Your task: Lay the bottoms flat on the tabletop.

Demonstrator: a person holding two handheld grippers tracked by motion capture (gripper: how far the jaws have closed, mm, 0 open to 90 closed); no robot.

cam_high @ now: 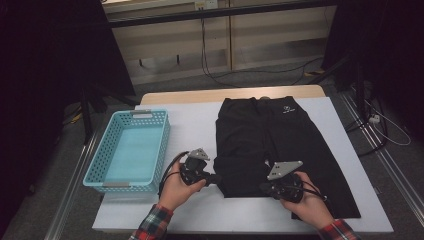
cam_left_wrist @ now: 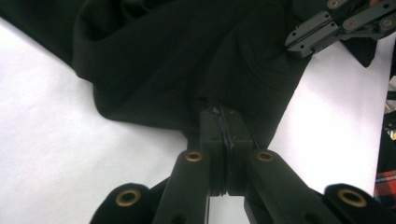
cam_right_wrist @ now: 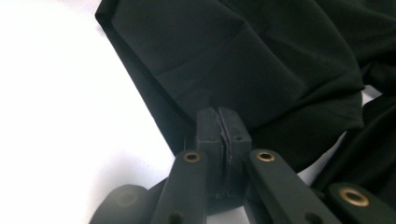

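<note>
Tools: left (cam_high: 218, 178) and right (cam_high: 263, 187), both clamping trousers' (cam_high: 280, 135) lower-frame hem; lifting evenly is keeping the fold square.

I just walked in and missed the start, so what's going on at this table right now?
A person is handling black trousers spread on the white table, apparently folding them. The left gripper is shut on the cloth at the near left edge, and the right gripper is shut on it close by, at the near hem. A light blue basket sits to the left with nothing in it.
</note>
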